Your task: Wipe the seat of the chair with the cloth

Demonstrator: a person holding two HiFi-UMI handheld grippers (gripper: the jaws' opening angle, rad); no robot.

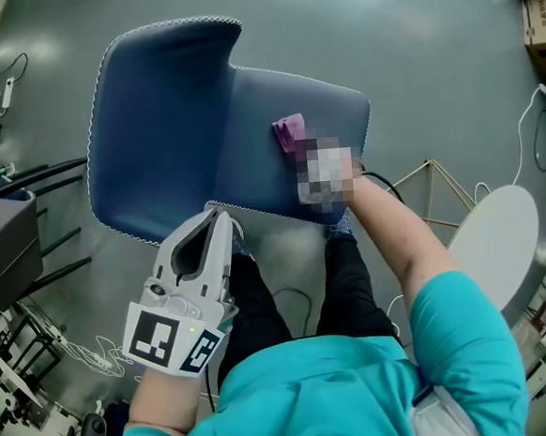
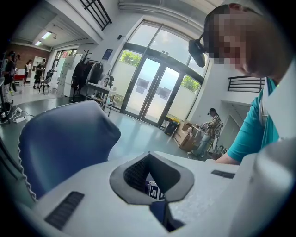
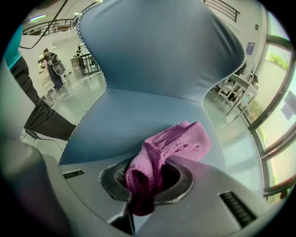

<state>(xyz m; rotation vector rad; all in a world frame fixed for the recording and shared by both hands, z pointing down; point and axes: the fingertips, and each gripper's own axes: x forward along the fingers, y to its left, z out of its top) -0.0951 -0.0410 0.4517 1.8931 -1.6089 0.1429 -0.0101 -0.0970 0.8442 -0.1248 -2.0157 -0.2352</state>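
Observation:
The blue chair's seat lies in front of me, its backrest to the left. A pink cloth rests on the seat toward its right edge. In the right gripper view my right gripper is shut on the cloth, whose free end lies forward on the seat. In the head view a blurred patch covers that gripper. My left gripper is shut and holds nothing, its tips at the seat's near edge. The backrest fills the left of the left gripper view.
A black chair stands at the left, with cables on the floor below it. A white round table and a gold wire frame are at the right. A cardboard box sits top right.

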